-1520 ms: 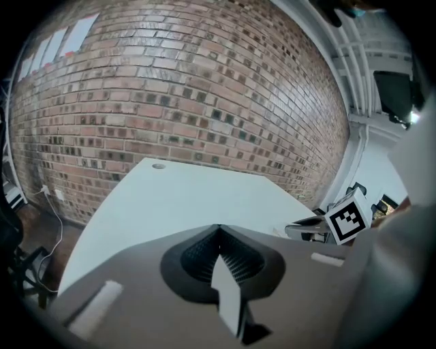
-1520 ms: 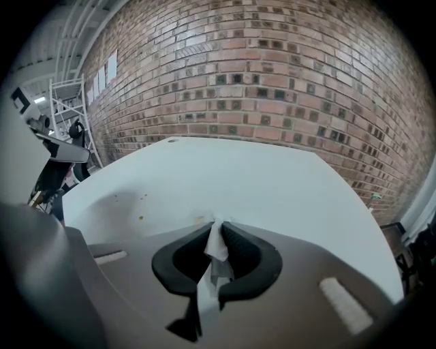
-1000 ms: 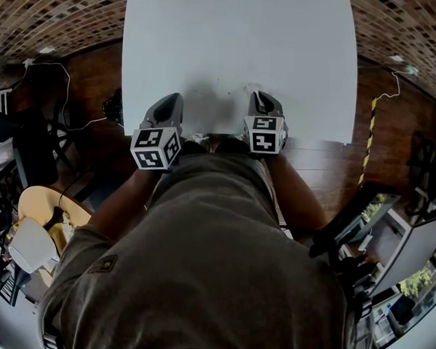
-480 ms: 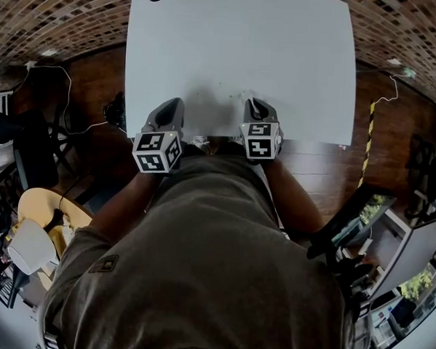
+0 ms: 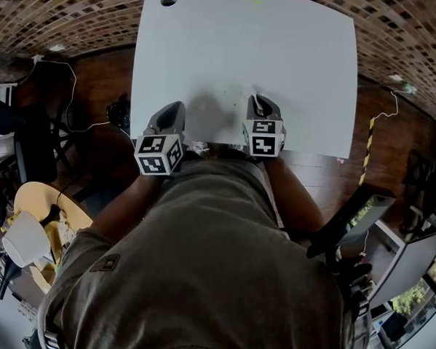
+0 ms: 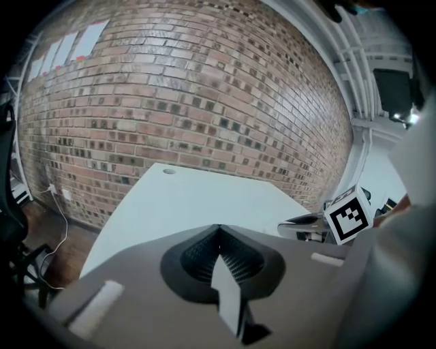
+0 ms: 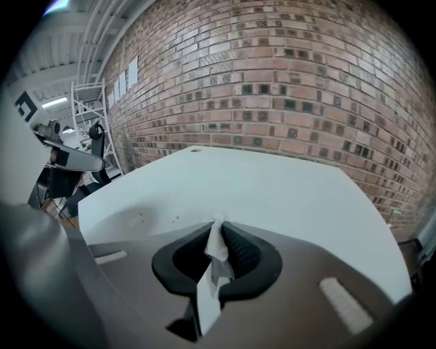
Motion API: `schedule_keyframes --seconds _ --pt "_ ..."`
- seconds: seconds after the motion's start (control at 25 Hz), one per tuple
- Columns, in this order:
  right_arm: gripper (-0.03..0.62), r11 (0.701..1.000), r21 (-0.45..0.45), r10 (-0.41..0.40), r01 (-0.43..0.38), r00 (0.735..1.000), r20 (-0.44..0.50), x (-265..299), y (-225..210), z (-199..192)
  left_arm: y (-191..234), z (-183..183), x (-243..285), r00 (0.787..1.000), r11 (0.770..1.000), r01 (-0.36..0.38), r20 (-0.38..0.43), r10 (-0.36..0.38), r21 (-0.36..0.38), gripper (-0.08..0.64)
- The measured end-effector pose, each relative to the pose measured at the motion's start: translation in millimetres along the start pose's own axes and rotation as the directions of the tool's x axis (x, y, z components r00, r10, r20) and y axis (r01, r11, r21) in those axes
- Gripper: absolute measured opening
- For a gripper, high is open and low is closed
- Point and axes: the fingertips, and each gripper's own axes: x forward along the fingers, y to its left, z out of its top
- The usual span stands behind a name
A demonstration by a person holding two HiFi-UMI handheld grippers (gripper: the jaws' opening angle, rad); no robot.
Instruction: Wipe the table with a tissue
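The white table (image 5: 246,55) fills the upper middle of the head view, and both grippers sit over its near edge. My right gripper (image 5: 256,101) is shut on a scrap of white tissue (image 7: 216,247), which pokes up between the ribbed pads in the right gripper view and hangs just above the tabletop (image 7: 272,184). My left gripper (image 5: 173,107) hovers at the near left edge. Its jaws are closed together with nothing held (image 6: 218,229). The right gripper's marker cube (image 6: 349,215) shows at the right of the left gripper view.
A round cable hole (image 5: 169,0) marks the table's far left corner. A few small specks (image 7: 143,217) lie on the top near the right gripper. A brick wall (image 7: 286,68) stands behind the table. A chair (image 5: 37,212) and cables are left, dark furniture (image 5: 354,214) right.
The head view has tilted, so more of the table's far end shows. Both grippers stay near the near edge, the right one still holding the tissue.
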Motion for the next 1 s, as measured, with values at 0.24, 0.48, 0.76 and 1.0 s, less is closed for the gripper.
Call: schedule_keyframes --seconds 0.24,0.48,0.76,1.0 --pt "0.038 0.998 -0.042 0.038 -0.037 0.999 0.008 18.2 2.7 20.7 10.0 3.8 -1.3 0.999 0.999 -0.041 0.009 0.041 -0.022 0.002" --pt "0.038 0.994 -0.073 0.08 -0.083 0.996 -0.038 42.6 12.0 24.3 22.7 6.8 -1.3 0.997 0.996 -0.082 0.004 0.082 -0.039 0.002" --pt "0.038 0.989 -0.123 0.078 -0.089 0.993 -0.091 49.3 15.5 17.4 32.7 7.6 -0.3 0.996 0.994 -0.094 -0.007 0.094 -0.057 0.002" --pt "0.038 0.988 -0.12 0.083 -0.095 0.992 -0.098 42.0 22.4 9.5 28.1 5.4 5.0 0.998 0.997 -0.065 -0.012 0.065 -0.052 0.002"
